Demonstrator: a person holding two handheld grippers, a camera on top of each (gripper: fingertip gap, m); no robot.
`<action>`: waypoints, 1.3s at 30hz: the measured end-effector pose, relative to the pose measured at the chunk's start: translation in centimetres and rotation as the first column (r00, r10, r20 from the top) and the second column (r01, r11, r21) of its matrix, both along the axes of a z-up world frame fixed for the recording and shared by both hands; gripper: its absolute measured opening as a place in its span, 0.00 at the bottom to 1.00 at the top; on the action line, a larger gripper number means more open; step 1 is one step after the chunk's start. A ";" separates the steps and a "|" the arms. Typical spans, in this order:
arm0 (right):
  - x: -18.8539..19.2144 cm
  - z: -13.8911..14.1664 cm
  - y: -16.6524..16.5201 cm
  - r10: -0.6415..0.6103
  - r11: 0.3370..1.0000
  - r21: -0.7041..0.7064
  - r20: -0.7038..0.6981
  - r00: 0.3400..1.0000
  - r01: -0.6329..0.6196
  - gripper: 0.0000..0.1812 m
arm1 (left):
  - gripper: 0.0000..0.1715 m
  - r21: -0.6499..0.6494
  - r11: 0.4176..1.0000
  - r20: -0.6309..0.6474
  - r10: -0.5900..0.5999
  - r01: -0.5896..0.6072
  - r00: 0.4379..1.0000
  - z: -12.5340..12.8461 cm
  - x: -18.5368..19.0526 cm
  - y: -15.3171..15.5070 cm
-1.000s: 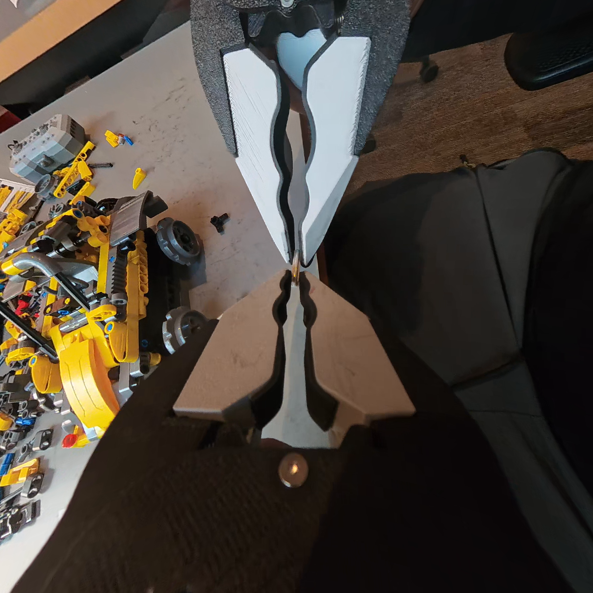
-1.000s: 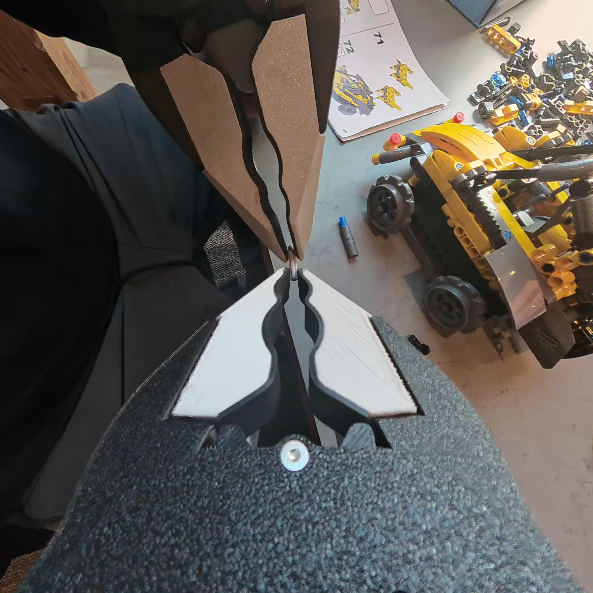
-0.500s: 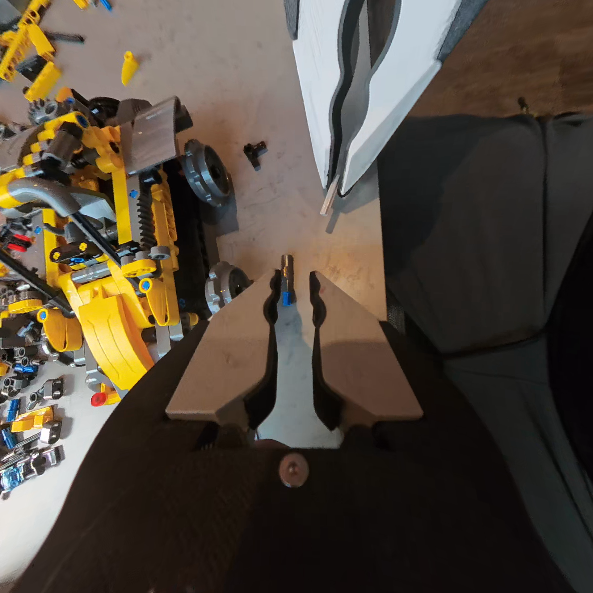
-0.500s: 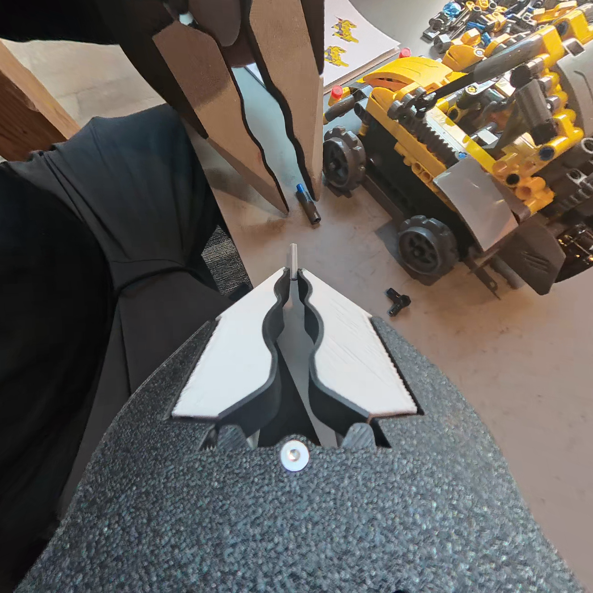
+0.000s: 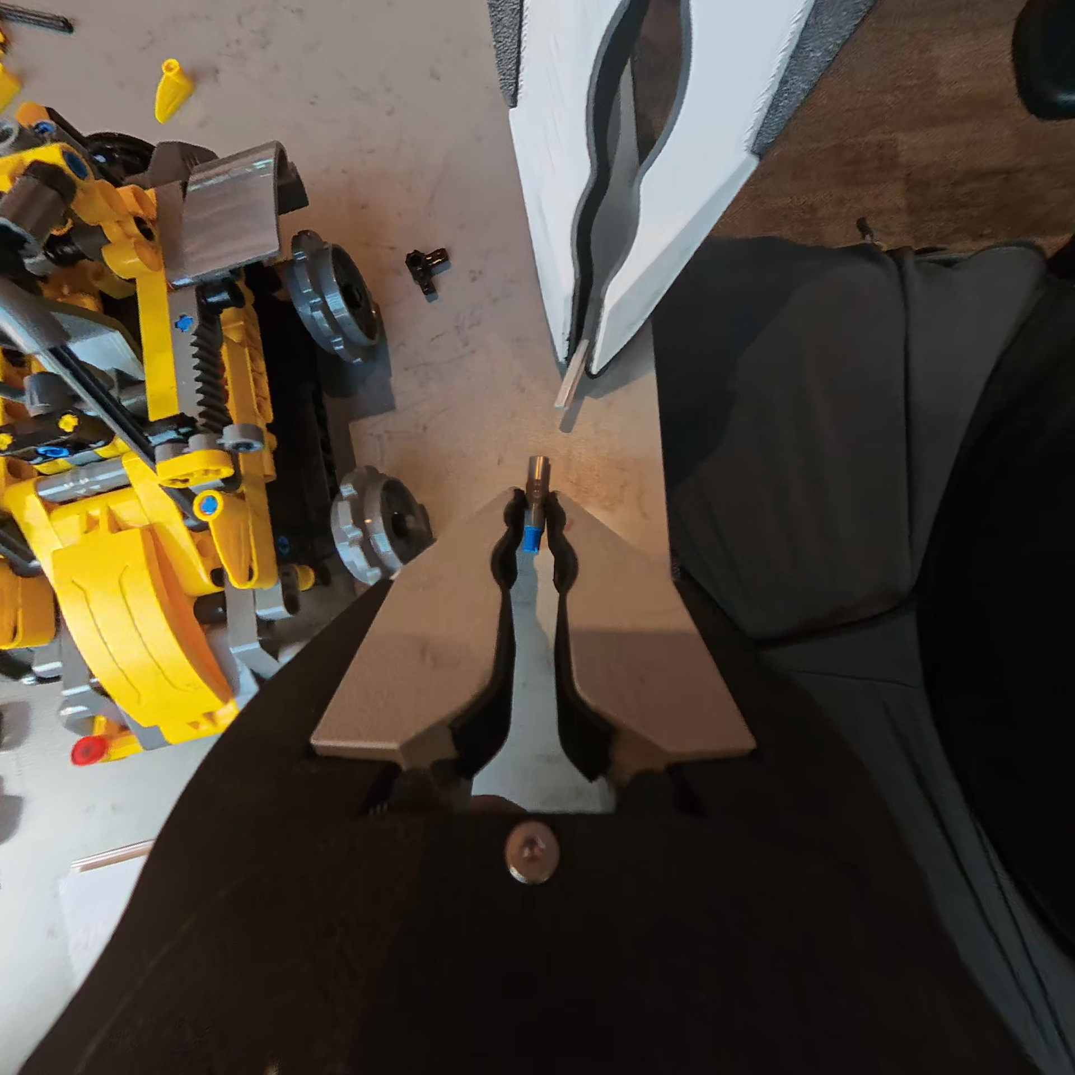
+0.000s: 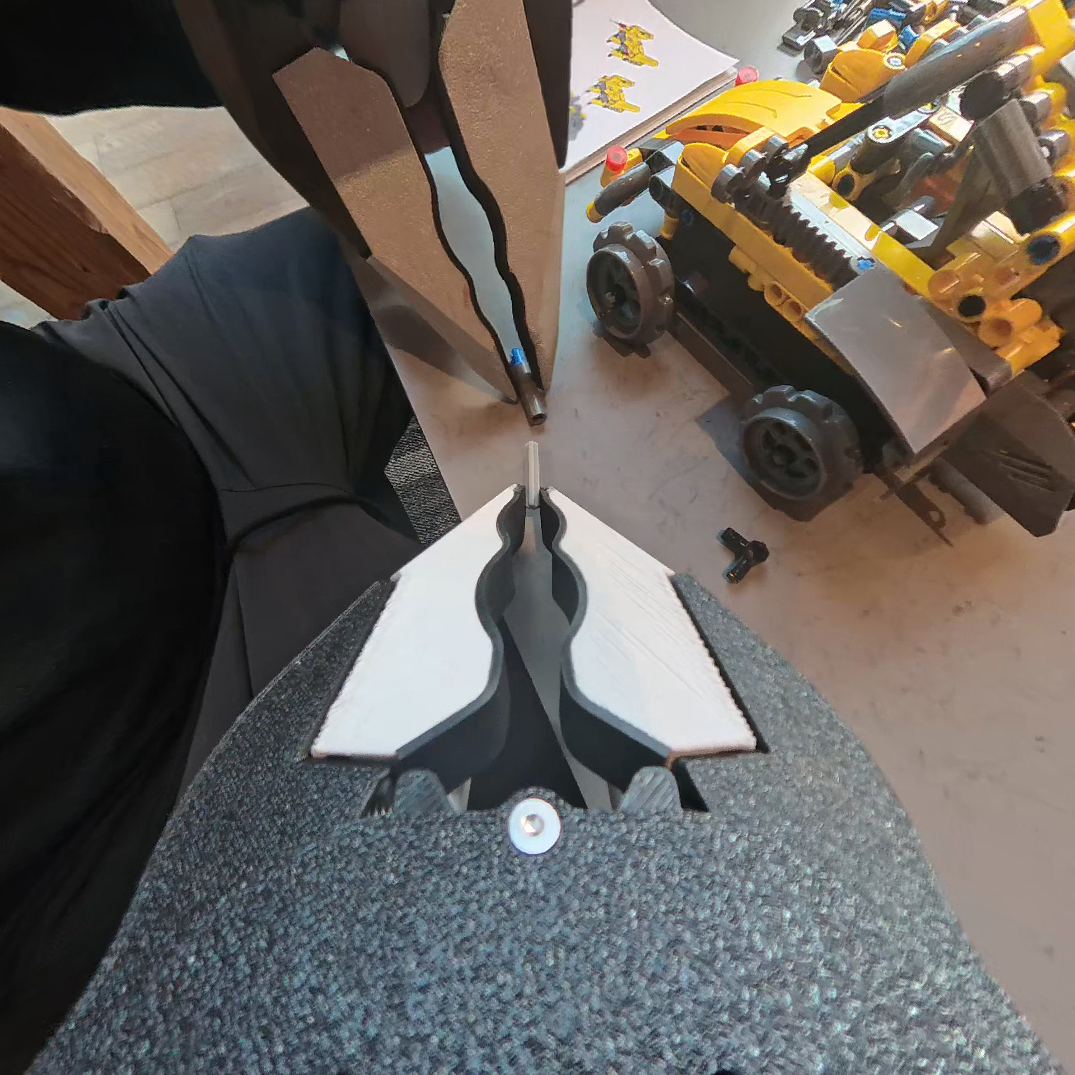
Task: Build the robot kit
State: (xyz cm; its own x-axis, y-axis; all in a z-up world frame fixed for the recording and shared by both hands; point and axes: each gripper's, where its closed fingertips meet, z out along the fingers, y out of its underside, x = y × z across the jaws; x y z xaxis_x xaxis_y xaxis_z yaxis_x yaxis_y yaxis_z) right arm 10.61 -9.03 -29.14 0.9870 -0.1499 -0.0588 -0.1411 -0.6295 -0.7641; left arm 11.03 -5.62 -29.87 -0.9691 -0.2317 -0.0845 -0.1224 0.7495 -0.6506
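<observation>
Your left gripper (image 5: pixel 534 494) pinches the sleeve (image 5: pixel 536 486); the right gripper (image 6: pixel 530 491) clamps the axle (image 6: pixel 531 474). Tips apart. Align both coaxially, advance slowly, keep grips firm.

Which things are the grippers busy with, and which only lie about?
In the grippers:
left gripper, shut on grey pin
right gripper, shut on thin axle

Lying about:
yellow model
black connector
booklet
yellow piece
</observation>
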 end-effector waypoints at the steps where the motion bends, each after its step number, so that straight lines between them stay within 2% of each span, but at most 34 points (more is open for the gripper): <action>1: -0.1 0.0 0.1 0.003 1.000 0.004 -0.005 1.000 -0.003 0.01 | 0.02 -0.009 1.000 -0.014 0.000 0.000 1.000 0.0 -0.2 0.1; 5: -0.4 -0.1 0.3 0.015 1.000 0.002 -0.016 1.000 -0.015 0.01 | 0.02 -0.018 1.000 -0.034 0.004 -0.004 0.999 0.0 -0.8 0.7; 13: -0.9 -0.7 0.8 0.023 1.000 0.010 -0.078 0.997 -0.022 0.01 | 0.08 -0.015 1.000 -0.052 0.013 -0.014 0.999 0.0 -0.8 1.2; 20: -0.8 -0.4 1.0 0.008 1.000 0.014 -0.094 0.995 -0.006 0.01 | 0.07 -0.050 0.999 -0.122 -0.016 0.010 0.992 0.0 -1.3 0.8; 22: -0.9 -0.1 1.2 0.015 1.000 0.013 -0.087 0.996 -0.014 0.01 | 0.02 -0.052 0.998 -0.121 -0.035 0.029 0.992 0.0 -1.6 0.6; 26: -1.6 0.0 1.6 0.051 0.999 0.004 -0.092 0.994 -0.051 0.01 | 0.02 -0.044 0.997 -0.029 -0.070 0.069 0.997 0.0 -1.7 0.6; 30: -2.0 -0.3 1.8 0.063 0.998 -0.021 -0.048 0.997 -0.064 0.01 | 0.02 -0.036 0.986 0.166 -0.155 0.163 0.974 0.2 -2.1 0.6; 39: -2.7 -0.6 2.3 0.090 0.994 -0.067 0.006 0.996 -0.090 0.01 | 0.02 -0.047 0.975 0.198 -0.204 0.218 0.959 0.2 -3.0 1.1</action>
State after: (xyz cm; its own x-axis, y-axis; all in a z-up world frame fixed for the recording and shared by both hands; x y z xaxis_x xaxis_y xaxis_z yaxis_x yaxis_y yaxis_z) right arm 7.95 -6.72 -29.73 0.9971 -0.0637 -0.0426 -0.0749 -0.6886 -0.7213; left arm 8.08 -4.54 -29.65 -0.9639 -0.0352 -0.2639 0.1652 0.6981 -0.6967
